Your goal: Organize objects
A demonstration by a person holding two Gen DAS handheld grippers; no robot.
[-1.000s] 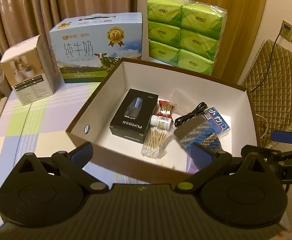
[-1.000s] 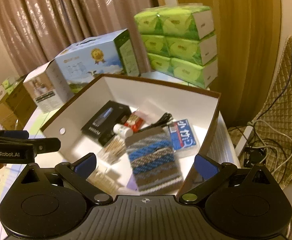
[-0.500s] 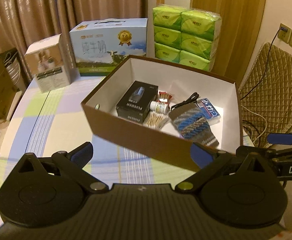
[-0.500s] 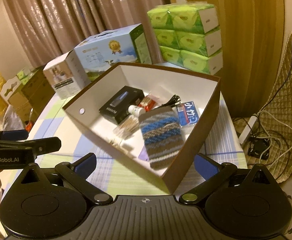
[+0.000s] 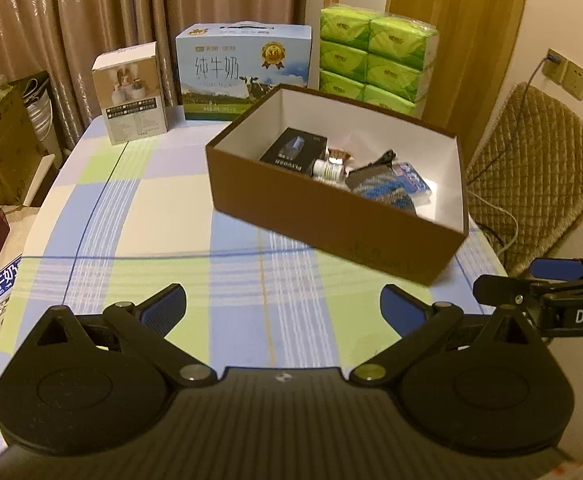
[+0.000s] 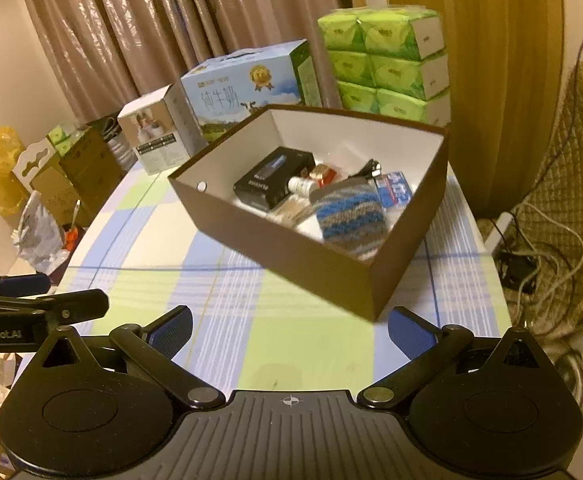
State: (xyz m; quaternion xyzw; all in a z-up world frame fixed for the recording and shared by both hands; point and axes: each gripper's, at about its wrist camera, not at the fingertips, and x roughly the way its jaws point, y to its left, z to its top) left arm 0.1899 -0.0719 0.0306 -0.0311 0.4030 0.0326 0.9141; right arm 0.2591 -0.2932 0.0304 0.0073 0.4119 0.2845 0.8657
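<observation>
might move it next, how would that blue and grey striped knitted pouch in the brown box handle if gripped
The blue and grey striped knitted pouch looks soft, so it would likely sag and fold rather than stay stiff. Its knit texture should grip well, not slip. It leans on the brown cardboard box wall, so it may slump when nudged.

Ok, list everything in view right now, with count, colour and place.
Storage box: one, brown, on table.
Black carton: one, in box, left.
Knitted pouch: one, blue-grey, in box, near side.
Small bottle: one, white, in box.
Blue packet: one, in box, right.
Black cable: one, in box, far side.
Milk carton: one, blue, behind box.
Tissue packs: stacked, green, far right.
Small carton: one, beige, far left.
Left hand-held gripper: open, empty.
Right hand-held gripper: open, empty.
</observation>
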